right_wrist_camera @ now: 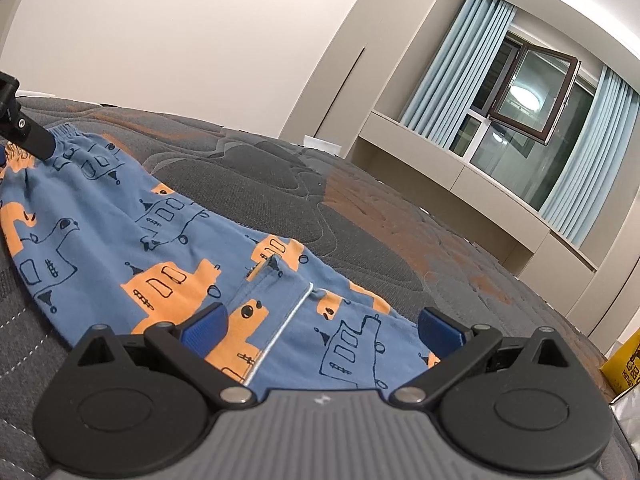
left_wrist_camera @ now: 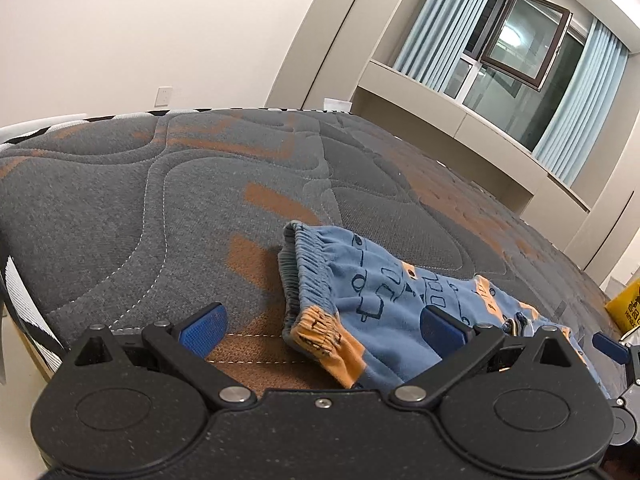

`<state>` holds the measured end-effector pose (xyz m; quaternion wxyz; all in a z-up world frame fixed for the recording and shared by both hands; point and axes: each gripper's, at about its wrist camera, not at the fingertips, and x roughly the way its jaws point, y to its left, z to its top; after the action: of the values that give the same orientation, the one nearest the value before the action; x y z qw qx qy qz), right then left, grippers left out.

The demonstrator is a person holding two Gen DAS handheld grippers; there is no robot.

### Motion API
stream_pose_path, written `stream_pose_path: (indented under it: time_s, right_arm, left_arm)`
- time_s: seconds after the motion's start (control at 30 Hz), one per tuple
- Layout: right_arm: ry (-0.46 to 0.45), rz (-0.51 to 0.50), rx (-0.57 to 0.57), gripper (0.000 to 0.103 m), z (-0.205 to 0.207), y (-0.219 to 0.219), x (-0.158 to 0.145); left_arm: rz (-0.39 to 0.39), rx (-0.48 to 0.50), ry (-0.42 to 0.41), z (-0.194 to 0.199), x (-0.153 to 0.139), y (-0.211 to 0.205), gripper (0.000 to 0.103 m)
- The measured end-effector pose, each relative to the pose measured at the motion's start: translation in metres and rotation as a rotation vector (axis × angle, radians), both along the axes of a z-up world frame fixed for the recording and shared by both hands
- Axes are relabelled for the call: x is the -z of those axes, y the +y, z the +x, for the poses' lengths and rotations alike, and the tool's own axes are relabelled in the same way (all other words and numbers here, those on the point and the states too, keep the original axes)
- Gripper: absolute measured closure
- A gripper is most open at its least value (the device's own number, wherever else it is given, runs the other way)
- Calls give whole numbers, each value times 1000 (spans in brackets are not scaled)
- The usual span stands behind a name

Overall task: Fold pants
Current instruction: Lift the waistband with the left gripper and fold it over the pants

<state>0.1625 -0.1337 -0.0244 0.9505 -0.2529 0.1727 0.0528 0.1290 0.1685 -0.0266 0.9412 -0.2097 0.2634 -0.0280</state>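
Note:
Small blue pants [left_wrist_camera: 384, 292] with orange and dark printed shapes lie on the grey and orange quilted mattress [left_wrist_camera: 160, 184]. Their gathered waistband [left_wrist_camera: 308, 276] points to the left in the left wrist view. My left gripper [left_wrist_camera: 322, 330] is open, low over the waistband corner, with nothing between its blue pads. In the right wrist view the pants [right_wrist_camera: 120, 232] spread across the mattress [right_wrist_camera: 360, 216], with a fold edge and a white seam line [right_wrist_camera: 280, 328]. My right gripper [right_wrist_camera: 322, 330] is open over the leg end and holds nothing. The left gripper's black body [right_wrist_camera: 20, 128] shows at the far left there.
The mattress edge with a black and white striped side [left_wrist_camera: 24, 304] is at the left. A yellow packet [right_wrist_camera: 624, 356] lies at the right edge of the bed. A window [right_wrist_camera: 532, 92] with pale blue curtains and a low beige ledge stand behind the bed.

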Motion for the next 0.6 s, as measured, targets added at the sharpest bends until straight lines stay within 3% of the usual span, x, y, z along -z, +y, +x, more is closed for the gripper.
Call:
stream_pose_path:
  time_s: [0.13, 0.3, 0.6]
  right_arm:
    - [-6, -4, 0, 0, -2, 0, 1]
    - [-6, -1, -1, 0, -2, 0, 1]
    - [-3, 9, -2, 0, -2, 0, 1]
  left_arm:
    - [-24, -2, -5, 0, 0, -4, 1]
    - [-108, -50, -34, -7, 8, -13, 1]
    - [-293, -158, -82, -17, 15, -14, 22]
